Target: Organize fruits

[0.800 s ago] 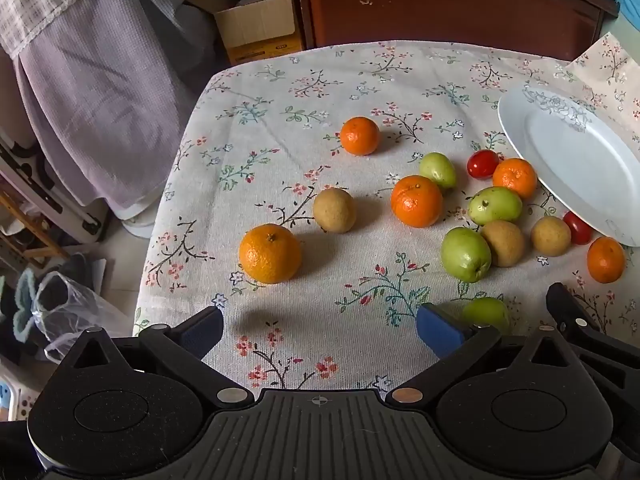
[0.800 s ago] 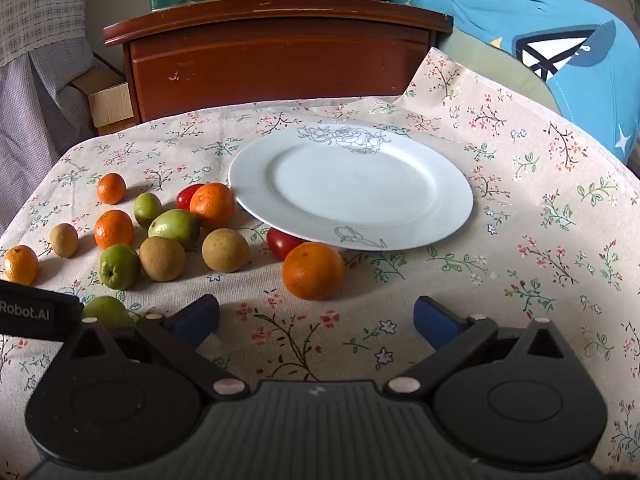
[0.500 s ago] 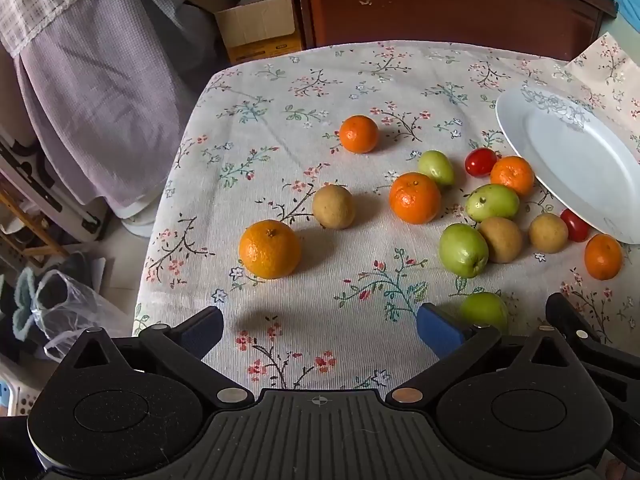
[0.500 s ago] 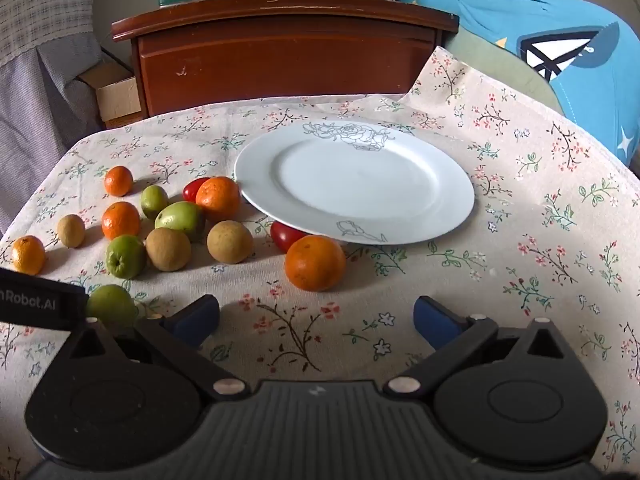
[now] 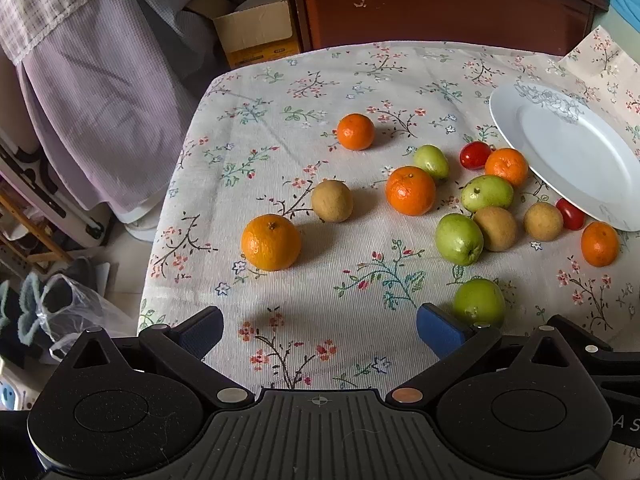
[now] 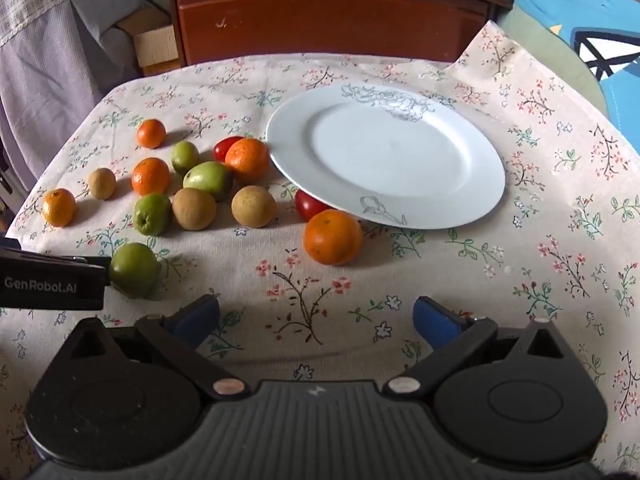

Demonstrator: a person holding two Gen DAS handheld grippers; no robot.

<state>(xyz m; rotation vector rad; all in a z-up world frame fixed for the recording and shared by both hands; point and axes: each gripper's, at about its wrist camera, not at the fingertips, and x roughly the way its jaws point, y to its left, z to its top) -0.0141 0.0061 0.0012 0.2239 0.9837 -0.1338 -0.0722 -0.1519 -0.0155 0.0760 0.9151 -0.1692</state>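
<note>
Several oranges, green fruits, brown round fruits and two red tomatoes lie loose on the floral tablecloth (image 5: 320, 288). A white plate (image 6: 392, 160) stands to their right, its near rim propped on a tomato (image 6: 310, 205); it also shows in the left wrist view (image 5: 576, 156). My left gripper (image 5: 320, 332) is open and empty above the cloth; a large orange (image 5: 271, 242) lies ahead of it and a green fruit (image 5: 479, 302) sits by its right finger. My right gripper (image 6: 316, 320) is open and empty, with an orange (image 6: 333, 236) ahead of it at the plate's near rim.
A wooden headboard (image 6: 332, 16) runs behind the table. A cardboard box (image 5: 256, 28) and hanging purple cloth (image 5: 100, 92) are at the far left. The table's left edge drops to floor clutter with a plastic bag (image 5: 72, 312). A blue cushion (image 6: 580, 20) is at the far right.
Both grippers have edged forward over the table, so the fruits and plate sit a little nearer. The right view has shifted towards the plate. Nothing was grasped.
</note>
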